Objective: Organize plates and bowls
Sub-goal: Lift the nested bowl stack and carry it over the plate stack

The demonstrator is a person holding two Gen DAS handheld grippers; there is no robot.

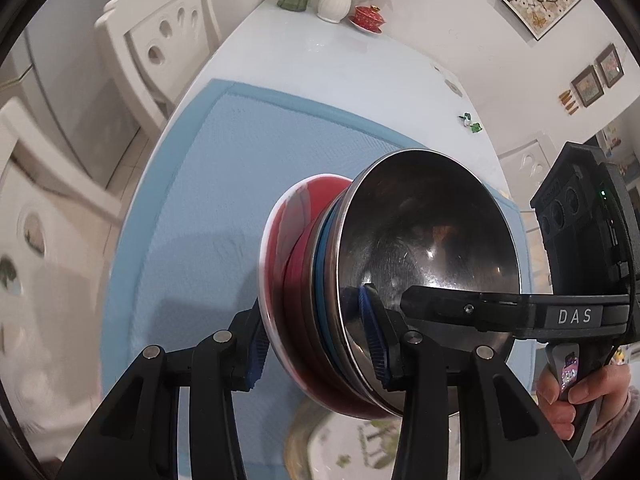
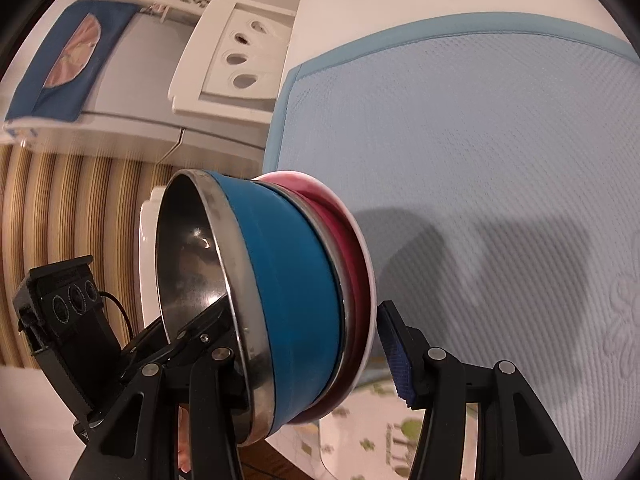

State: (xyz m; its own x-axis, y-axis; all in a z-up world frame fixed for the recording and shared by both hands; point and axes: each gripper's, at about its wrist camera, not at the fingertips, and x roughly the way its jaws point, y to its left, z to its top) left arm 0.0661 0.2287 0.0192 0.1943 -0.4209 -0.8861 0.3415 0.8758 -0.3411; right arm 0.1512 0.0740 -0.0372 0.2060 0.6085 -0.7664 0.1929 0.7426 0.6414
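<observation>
A nested stack hangs tilted on its side above the blue mat (image 1: 208,208). It is a steel bowl (image 1: 432,240) with a blue outer wall (image 2: 288,280), red dishes (image 1: 296,264) and a white-rimmed red plate (image 2: 366,264). My left gripper (image 1: 312,320) is shut on the stack, with one pad on the white plate and the other inside the steel bowl. My right gripper (image 2: 304,320) clamps the same stack from the other side. One of its fingers (image 1: 440,306) reaches into the steel bowl, and its blue pad (image 2: 396,356) sits at the plate's white rim.
A white plate with a green pattern (image 1: 360,448) lies on the table right under the stack. At the white table's far end stand two vases (image 1: 336,0) and a red lidded cup (image 1: 368,16). White chairs (image 1: 160,40) line the left side. A person's hand (image 1: 568,392) holds the right gripper's handle.
</observation>
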